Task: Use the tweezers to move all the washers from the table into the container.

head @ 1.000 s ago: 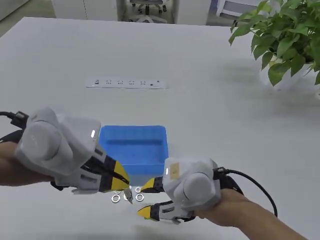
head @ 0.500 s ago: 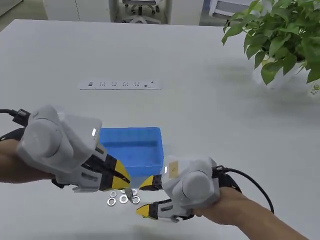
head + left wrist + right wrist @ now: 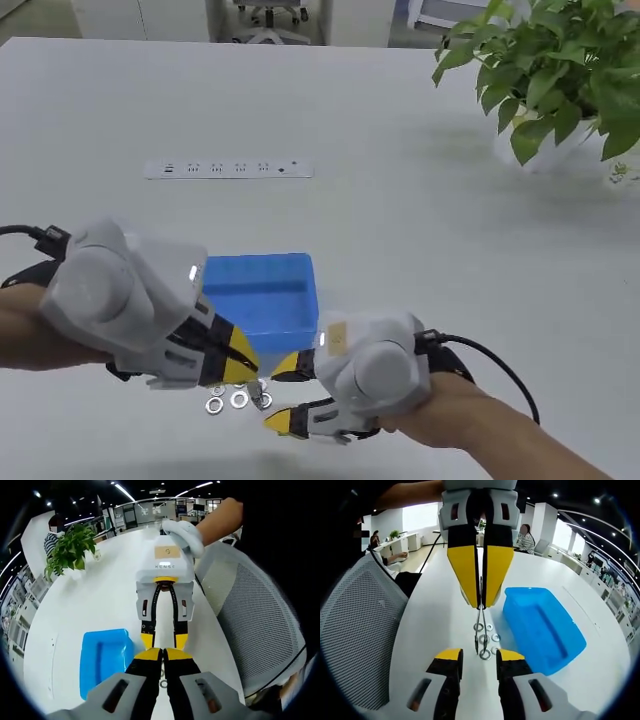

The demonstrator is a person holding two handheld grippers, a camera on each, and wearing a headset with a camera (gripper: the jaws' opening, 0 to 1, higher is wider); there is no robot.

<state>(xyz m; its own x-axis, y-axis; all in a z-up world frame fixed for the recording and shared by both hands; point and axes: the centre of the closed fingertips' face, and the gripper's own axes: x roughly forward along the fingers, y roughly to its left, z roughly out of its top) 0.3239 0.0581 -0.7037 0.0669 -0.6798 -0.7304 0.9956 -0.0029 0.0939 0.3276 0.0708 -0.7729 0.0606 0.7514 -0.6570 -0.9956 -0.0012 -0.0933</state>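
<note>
The white table point(image 3: 400, 220) spreads under everything I am working on, with a leafy potted plant point(image 3: 545, 70) standing at its far right corner and a grey mesh chair point(image 3: 360, 620) beside the near edge in the right gripper view. My left gripper point(image 3: 228, 360) sits low at the near left of the table, its yellow jaws clenched together on the tweezers point(image 3: 480, 625), which hang straight out from between them. My right gripper point(image 3: 285, 395) faces it from the near right with its two yellow jaws standing apart and nothing between them; in the left gripper view it points straight back at me, jaws just as wide. The blue container point(image 3: 262, 265) rests on the table just beyond both grippers, close behind the left one's jaws, and in the right gripper view it lies to the right of the tweezers. Well beyond it, towards the middle of the table, a white power strip point(image 3: 228, 169) lies flat. The tweezers reach down to the table surface, their tips among the washers point(image 3: 485, 654), a small loose cluster lying on the table in the gap between my two grippers, just beside the container's near wall and outside it; I cannot tell whether the tips are pinching one of them
</note>
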